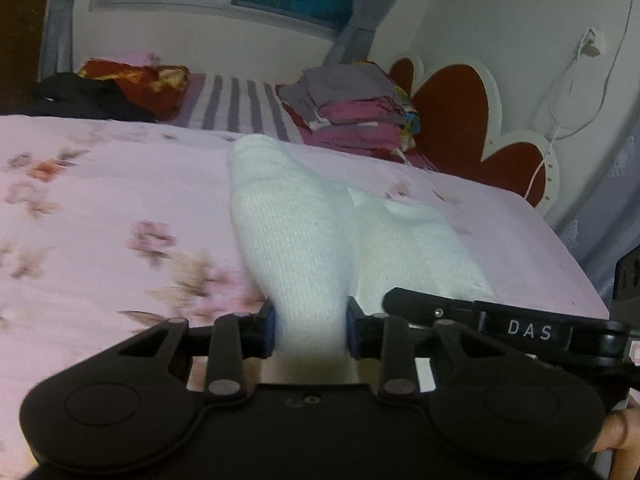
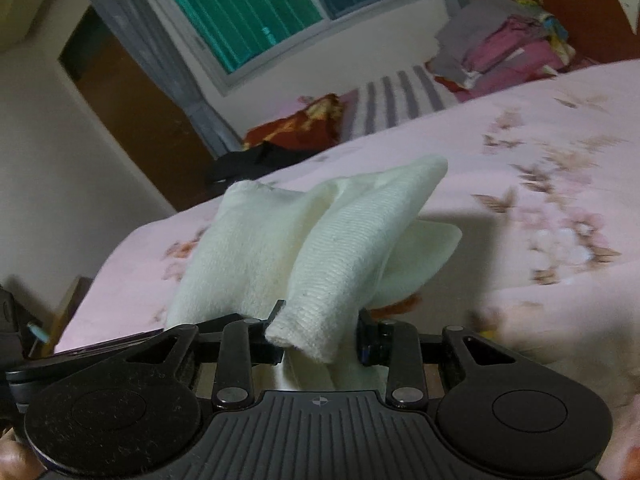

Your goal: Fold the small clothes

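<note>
A white sock (image 1: 292,224) lies over the pink floral bedsheet (image 1: 100,208). My left gripper (image 1: 310,330) is shut on one end of it, and the sock runs away from the fingers toward the far side of the bed. A second white layer (image 1: 420,240) lies to its right. In the right wrist view my right gripper (image 2: 320,340) is shut on the white sock (image 2: 340,248), whose ribbed cuff end hangs over the left finger. More white fabric (image 2: 240,248) bunches to the left. Part of the right gripper's black body (image 1: 500,320) shows in the left wrist view.
A stack of folded clothes (image 1: 360,108) sits at the head of the bed by the red and white headboard (image 1: 460,120). A black garment (image 1: 80,92) and a red patterned one (image 1: 148,76) lie at the far left. A striped pillow (image 1: 236,104) is between them.
</note>
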